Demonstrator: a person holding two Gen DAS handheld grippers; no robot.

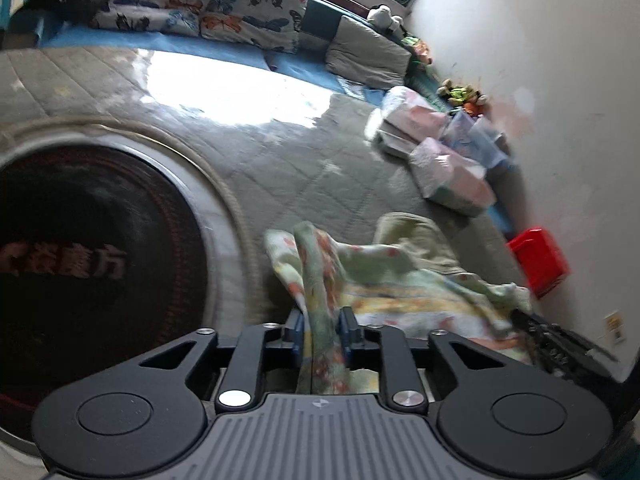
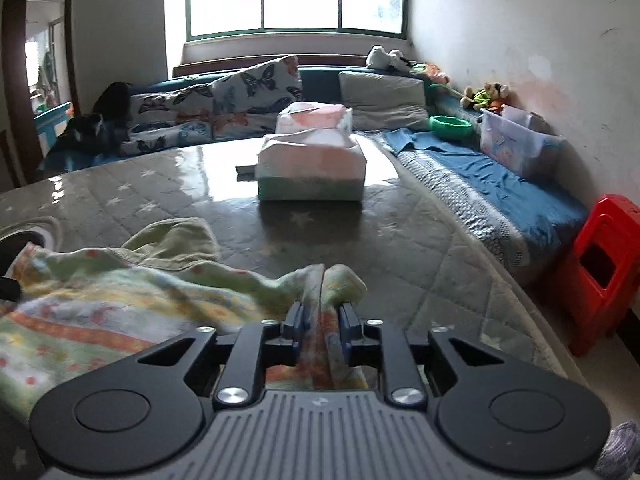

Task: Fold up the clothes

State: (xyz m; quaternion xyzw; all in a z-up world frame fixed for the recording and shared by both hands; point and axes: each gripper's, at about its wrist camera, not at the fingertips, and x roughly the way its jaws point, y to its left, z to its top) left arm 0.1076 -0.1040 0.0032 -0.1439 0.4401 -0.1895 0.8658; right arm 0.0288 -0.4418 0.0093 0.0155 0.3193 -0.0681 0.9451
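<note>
A soft garment (image 1: 400,280) in pale green, yellow and orange print lies crumpled on the quilted grey table cover (image 1: 280,160). In the left wrist view a bunched fold of it rises between the blue pads of my left gripper (image 1: 321,316). The jaws stand a little apart and the fold sits loosely between them. In the right wrist view another edge of the garment (image 2: 100,300) runs between the pads of my right gripper (image 2: 321,312). Those jaws are also slightly apart, with a thin dark gap beside the fabric.
A dark round disc (image 1: 80,260) with a pale rim and red characters lies left of the garment. Wrapped tissue packs (image 2: 312,164) are stacked further along the table (image 2: 400,240). A red stool (image 2: 600,272) stands by the wall, beyond a bench with cushions, a green bowl (image 2: 450,126) and a clear box (image 2: 516,144).
</note>
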